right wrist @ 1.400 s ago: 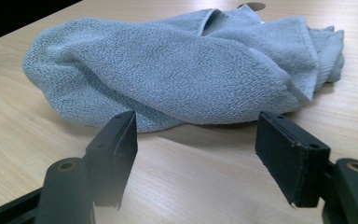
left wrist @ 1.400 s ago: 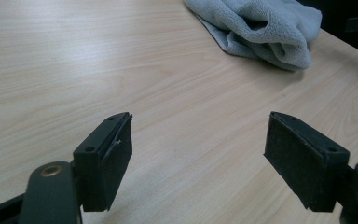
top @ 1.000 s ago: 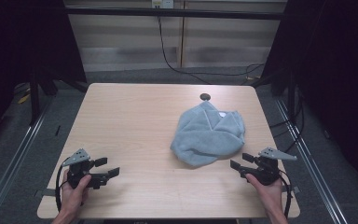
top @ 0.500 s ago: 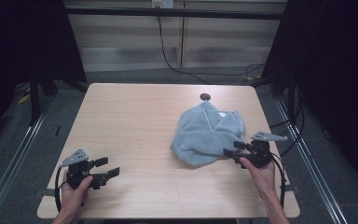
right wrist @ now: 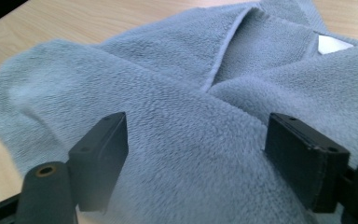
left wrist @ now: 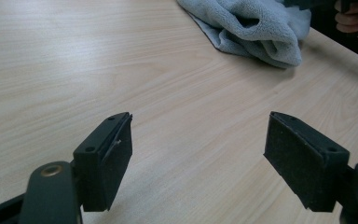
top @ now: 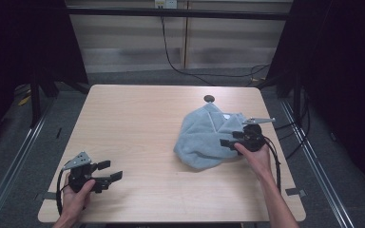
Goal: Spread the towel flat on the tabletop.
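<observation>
Right gripper (top: 229, 139), fingers just widened and gripping nothing, is being held over the towel (top: 204, 140); a white label (right wrist: 333, 44) is being revealed in the right gripper view. Left gripper (top: 109, 171) is being held wide open, empty, above the tabletop (top: 138, 118).

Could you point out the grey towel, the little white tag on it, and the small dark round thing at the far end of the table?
grey towel (top: 199, 140): high view, on its rumpled middle.
white tag (right wrist: 333, 44): right gripper view, on the tag's flat face.
dark round thing (top: 209, 99): high view, on its centre.
</observation>
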Demonstrator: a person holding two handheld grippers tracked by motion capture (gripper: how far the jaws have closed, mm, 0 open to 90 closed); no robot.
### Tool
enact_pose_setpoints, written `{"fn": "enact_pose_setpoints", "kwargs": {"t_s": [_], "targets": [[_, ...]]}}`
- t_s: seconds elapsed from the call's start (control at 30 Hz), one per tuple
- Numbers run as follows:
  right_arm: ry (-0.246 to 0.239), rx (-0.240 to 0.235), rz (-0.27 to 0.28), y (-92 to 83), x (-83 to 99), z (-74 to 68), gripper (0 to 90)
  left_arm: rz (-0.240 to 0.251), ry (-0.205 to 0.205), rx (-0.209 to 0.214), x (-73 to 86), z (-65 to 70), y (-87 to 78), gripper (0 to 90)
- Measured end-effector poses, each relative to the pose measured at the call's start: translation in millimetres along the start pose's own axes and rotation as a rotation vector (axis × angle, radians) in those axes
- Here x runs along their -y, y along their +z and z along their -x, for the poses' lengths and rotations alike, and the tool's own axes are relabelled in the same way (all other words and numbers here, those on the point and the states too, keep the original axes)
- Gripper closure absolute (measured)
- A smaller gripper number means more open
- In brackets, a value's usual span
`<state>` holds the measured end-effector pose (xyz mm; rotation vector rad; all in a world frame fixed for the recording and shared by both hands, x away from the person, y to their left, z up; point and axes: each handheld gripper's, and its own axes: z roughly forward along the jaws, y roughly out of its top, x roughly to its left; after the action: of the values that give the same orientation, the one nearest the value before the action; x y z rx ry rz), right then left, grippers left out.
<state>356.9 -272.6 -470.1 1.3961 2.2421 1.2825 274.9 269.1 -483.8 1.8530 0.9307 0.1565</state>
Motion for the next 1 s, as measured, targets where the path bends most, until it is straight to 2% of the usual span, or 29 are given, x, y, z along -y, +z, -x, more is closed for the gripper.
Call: {"fn": "enact_pose_setpoints", "kwargs": {"t_s": [0.07, 0.2, 0.27, 0.37, 0.43, 0.57, 0.7, 0.83, 1.0], "targets": [[0.007, 0.008, -0.002, 6.5, 0.0, 1.9, 20.9, 0.000, 0.002, 0.002, 0.0, 0.3, 0.1, 23.1], [0.005, 0.015, -0.072, 27.8, 9.4, 4.0, 18.6, -0.001, 0.006, 0.003, -0.2, 0.5, -0.5, 23.1], [0.008, 0.019, -0.045, 31.9, 16.4, 4.0, 21.1, 0.003, 0.007, 0.002, -0.1, 0.4, -1.2, 23.1], [-0.031, 0.038, -0.097, 30.6, 16.4, -2.2, 32.7, 0.006, 0.001, 0.003, -0.4, -0.7, -0.6, 23.1], [-0.042, 0.033, -0.105, 29.3, 18.2, -5.5, 45.5, 0.009, -0.002, 0.003, -0.7, -0.5, -0.5, 23.1], [-0.024, -0.048, -0.075, 32.1, 26.6, -9.8, 68.2, 0.006, 0.005, 0.006, -1.1, 0.7, 0.4, 23.1], [-0.035, -0.049, -0.092, 35.7, 27.4, -22.3, 71.3, 0.008, 0.006, 0.008, -1.4, 0.7, 0.7, 23.1], [-0.049, -0.081, -0.095, 38.3, 30.4, -35.3, 71.8, 0.024, -0.005, 0.002, -2.0, -0.9, -1.9, 23.1], [-0.100, -0.136, -0.120, 41.5, 35.0, -61.2, 71.8, 0.033, -0.010, 0.005, -2.6, -2.0, -3.2, 23.1]]}}
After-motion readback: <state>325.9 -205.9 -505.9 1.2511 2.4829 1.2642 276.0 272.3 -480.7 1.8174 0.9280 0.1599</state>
